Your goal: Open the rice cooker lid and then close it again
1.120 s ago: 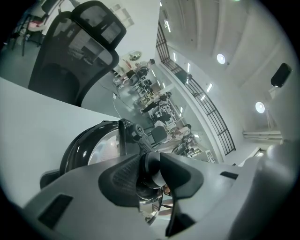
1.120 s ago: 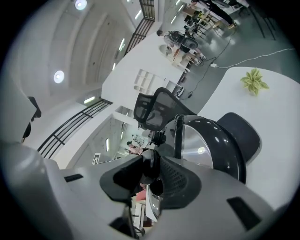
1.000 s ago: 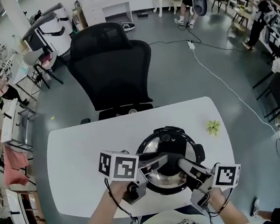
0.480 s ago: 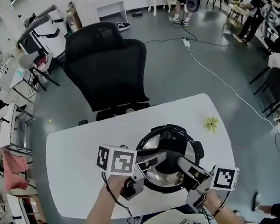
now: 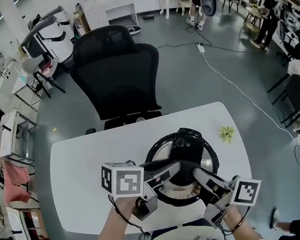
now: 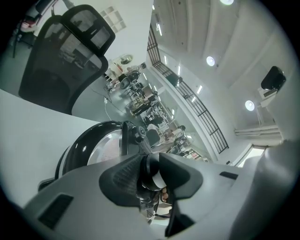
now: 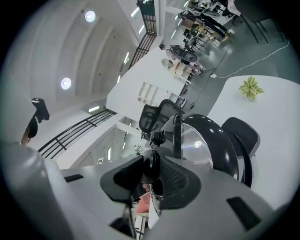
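Head view: the rice cooker [image 5: 154,154] sits on the white table [image 5: 91,158]. Its lid [image 5: 188,146] is tilted up at the front, with the left gripper [image 5: 176,167] and right gripper [image 5: 196,174] meeting at its near edge.

Left gripper view: the left gripper [image 6: 152,176] clamps the dark rim of the lid [image 6: 101,145].

Right gripper view: the right gripper [image 7: 152,176] likewise pinches the lid [image 7: 220,136].

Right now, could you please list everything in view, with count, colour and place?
rounded white table: 1, white, before the person.
round black rice cooker: 1, black, table's near side.
shiny black-rimmed cooker lid: 1, silver and black, over the cooker.
small leafy object: 1, yellow-green, table's right side.
black office chair: 1, black, beyond the table.
white floor cable: 1, white, grey floor, far right.
left claw: 1, grey, shut on the lid's handle.
right claw: 1, grey, shut on the same handle.
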Tool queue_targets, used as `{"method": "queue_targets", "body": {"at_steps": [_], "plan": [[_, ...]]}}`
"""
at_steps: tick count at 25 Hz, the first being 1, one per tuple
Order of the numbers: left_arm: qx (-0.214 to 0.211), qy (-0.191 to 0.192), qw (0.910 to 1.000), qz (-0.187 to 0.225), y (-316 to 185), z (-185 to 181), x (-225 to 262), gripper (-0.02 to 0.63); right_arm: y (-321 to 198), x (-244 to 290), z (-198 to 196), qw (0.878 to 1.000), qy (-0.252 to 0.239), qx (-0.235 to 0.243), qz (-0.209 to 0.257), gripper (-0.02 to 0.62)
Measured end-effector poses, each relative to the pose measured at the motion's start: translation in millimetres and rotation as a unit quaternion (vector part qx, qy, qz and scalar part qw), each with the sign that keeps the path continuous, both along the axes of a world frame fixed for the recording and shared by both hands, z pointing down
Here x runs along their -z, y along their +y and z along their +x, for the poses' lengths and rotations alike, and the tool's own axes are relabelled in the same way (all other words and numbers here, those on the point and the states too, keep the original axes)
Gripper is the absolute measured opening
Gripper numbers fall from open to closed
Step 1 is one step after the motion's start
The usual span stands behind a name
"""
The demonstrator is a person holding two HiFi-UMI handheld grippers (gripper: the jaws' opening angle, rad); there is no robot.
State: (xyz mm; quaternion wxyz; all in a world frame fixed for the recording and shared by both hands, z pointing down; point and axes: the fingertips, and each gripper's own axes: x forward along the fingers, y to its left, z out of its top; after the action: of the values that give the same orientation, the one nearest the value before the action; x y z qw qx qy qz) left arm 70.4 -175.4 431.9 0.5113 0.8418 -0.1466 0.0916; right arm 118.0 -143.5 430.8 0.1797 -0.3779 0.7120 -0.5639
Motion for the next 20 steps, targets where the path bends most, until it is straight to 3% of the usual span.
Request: {"method": "queue_targets", "body": {"at_steps": [8, 20], "plan": [[0.042, 0.011, 0.9988, 0.023, 15.0, -4.3, 14.9, 0.141, 14.3, 13.9, -1.3, 0.999, 0.033, 0.023, 0.033, 0.12], [0.095, 0.027, 0.9898, 0.102, 50.8, -21.2, 41.3, 0.156, 45.2, 42.5, -15.4, 0.984, 0.101, 0.061, 0.132, 0.12]]}}
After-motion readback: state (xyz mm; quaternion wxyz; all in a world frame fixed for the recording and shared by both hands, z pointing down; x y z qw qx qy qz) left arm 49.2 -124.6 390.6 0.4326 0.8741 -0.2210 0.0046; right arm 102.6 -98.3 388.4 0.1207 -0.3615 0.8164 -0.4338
